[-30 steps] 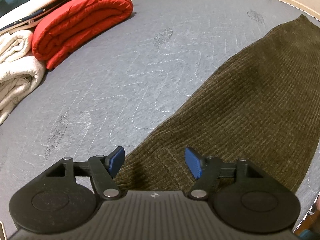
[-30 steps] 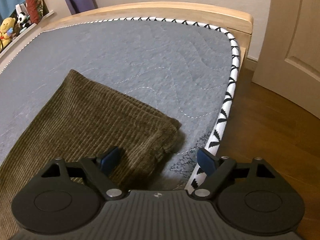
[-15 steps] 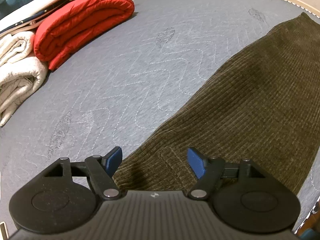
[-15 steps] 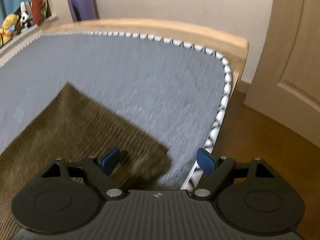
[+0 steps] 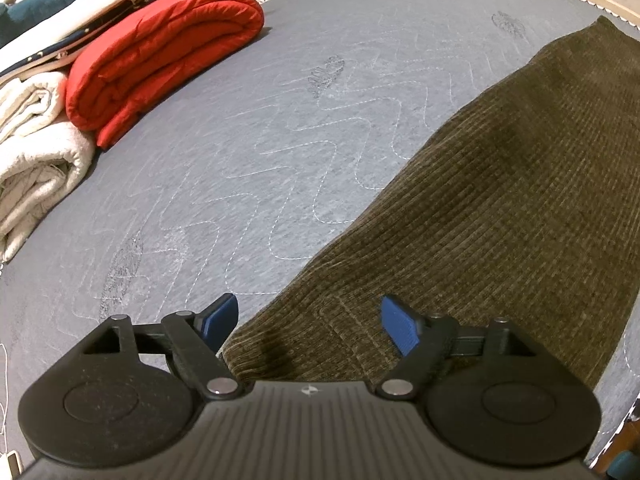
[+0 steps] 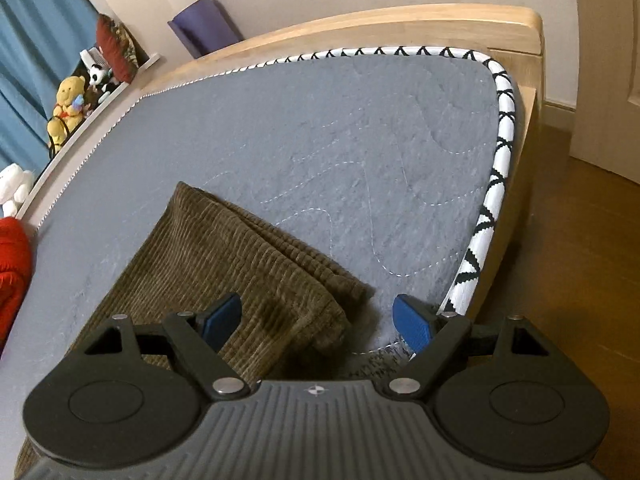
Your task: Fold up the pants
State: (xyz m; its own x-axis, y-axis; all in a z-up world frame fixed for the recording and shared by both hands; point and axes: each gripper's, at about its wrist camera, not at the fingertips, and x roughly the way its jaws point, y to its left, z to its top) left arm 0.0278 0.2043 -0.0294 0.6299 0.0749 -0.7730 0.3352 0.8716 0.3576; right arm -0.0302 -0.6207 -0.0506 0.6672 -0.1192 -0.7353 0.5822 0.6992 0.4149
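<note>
The brown corduroy pants (image 5: 480,208) lie flat along the near right side of the bed (image 5: 280,140), seemingly already halved leg over leg, with crosswise folds remaining, while the left claw (image 5: 308,320) and right claw (image 6: 318,320) hover wide open, holding nothing.

The near end of the pants (image 5: 460,240) was hidden beneath the left gripper (image 5: 308,322) body, and their right side ran off the frame edge. In the right wrist view the pants (image 6: 224,264) likewise vanished under the right gripper (image 6: 318,318), so how far they reached could not be told. The cream blanket (image 5: 36,160) was cut off at the left edge. The red quilt (image 6: 12,256) showed only as a sliver. The stacked items behind the red quilt (image 5: 160,48) were too cropped to identify.
</note>
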